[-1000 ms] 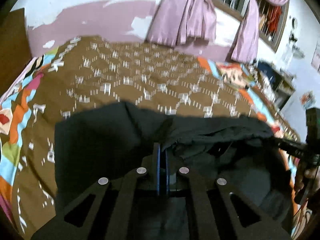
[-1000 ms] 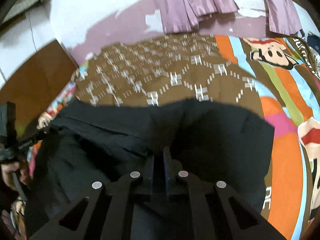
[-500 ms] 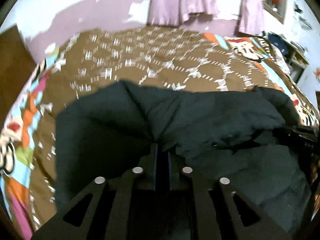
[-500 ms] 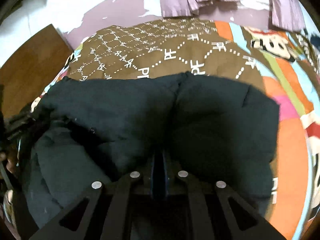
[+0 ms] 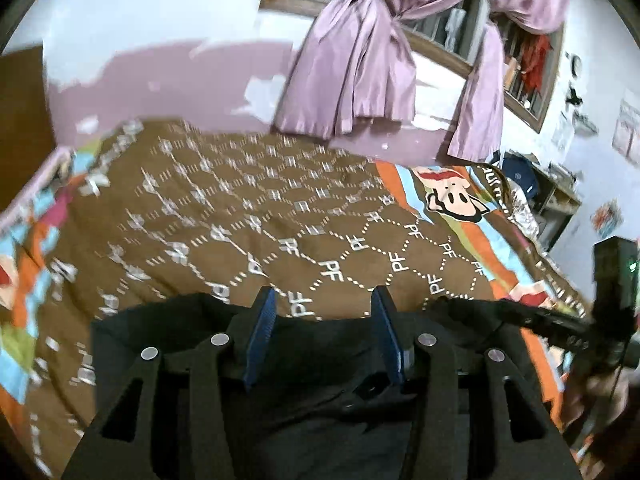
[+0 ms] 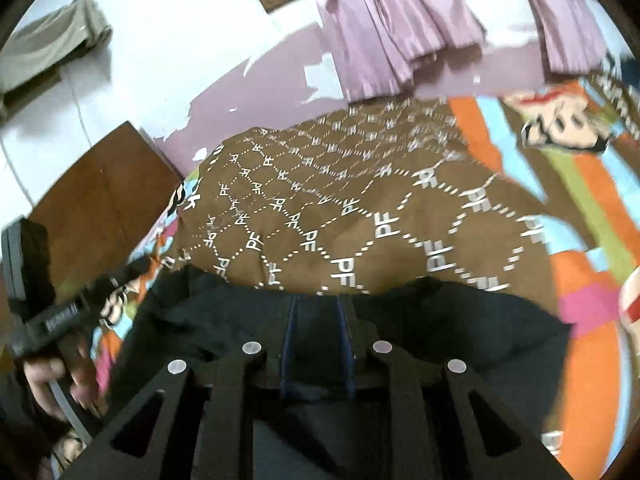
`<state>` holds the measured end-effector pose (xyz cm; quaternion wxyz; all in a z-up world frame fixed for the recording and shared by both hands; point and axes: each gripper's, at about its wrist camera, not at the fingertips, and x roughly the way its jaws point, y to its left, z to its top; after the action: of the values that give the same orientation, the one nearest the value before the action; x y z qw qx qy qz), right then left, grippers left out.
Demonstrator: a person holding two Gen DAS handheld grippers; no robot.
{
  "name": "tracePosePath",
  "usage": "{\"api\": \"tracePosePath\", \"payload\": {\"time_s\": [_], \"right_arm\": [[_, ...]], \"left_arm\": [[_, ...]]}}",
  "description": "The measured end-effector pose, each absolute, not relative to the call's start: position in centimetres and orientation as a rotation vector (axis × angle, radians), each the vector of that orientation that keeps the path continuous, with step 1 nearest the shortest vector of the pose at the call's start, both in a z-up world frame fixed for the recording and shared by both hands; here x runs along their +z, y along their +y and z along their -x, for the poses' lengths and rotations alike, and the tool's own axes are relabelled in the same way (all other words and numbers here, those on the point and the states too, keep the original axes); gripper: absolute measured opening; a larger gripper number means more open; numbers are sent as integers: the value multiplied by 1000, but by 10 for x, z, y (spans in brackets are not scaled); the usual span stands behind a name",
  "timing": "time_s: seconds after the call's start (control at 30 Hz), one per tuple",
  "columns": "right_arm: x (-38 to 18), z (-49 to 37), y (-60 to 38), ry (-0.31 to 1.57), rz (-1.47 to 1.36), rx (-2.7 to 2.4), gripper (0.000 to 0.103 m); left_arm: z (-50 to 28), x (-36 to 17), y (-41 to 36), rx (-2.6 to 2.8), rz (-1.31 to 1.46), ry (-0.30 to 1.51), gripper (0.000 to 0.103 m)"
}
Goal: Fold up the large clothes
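A large black garment [image 5: 320, 364] lies bunched on the near part of the brown patterned bedspread [image 5: 240, 220]. My left gripper [image 5: 323, 296] hangs just above its far edge. Its jaws are opening, and the blue pads [image 5: 260, 340] stand wide apart with no cloth pinched between them. In the right wrist view the same garment [image 6: 460, 320] spreads below my right gripper [image 6: 317, 304]. That gripper's jaws are opening too, with a narrow gap and the fabric lying loose beneath. Each view shows the other gripper at its edge, held by a hand [image 6: 60, 376].
The bedspread [image 6: 360, 208] reaches back to a purple and white wall. Tied purple curtains [image 5: 352, 72] hang over a barred window. A brown wooden panel [image 6: 100, 200] stands at the bed's left side. A cluttered shelf [image 5: 552, 196] is at the right.
Both grippers were shut on the black garment's raised fold. Their jaws have since parted and let the cloth drop, and both have lifted and drawn back, so the garment sits lower in view.
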<state>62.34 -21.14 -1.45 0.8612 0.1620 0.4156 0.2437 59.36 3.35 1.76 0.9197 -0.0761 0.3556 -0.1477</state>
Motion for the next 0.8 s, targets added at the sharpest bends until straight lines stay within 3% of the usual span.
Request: {"api": "tracePosePath", "payload": {"time_s": [0.13,0.23,0.3,0.4,0.57,0.8], "right_arm": [[-45,-637,-195,1003,-384,529,18],[-65,-631,-183,1060,-321,568,19],[-75,-629,-178,1096,-282,596,19],[-88,-631,-174,1183,-238,632,17],[-105,-631,-160,1308,-116,665,15],[-123,-621,-138,1257,49,590,13]], "left_arm": [[-605,-2,27,-368,136,828,42],[-601,-22,18,-420,58,892,30],[-596,-37,11,-432,-29,945,15],[-586,-57,0,-450,-167,974,6],[-578,-86,-11,-497,-305,1024,3],[-576,-120,-17,-483,-386,1066,2]]}}
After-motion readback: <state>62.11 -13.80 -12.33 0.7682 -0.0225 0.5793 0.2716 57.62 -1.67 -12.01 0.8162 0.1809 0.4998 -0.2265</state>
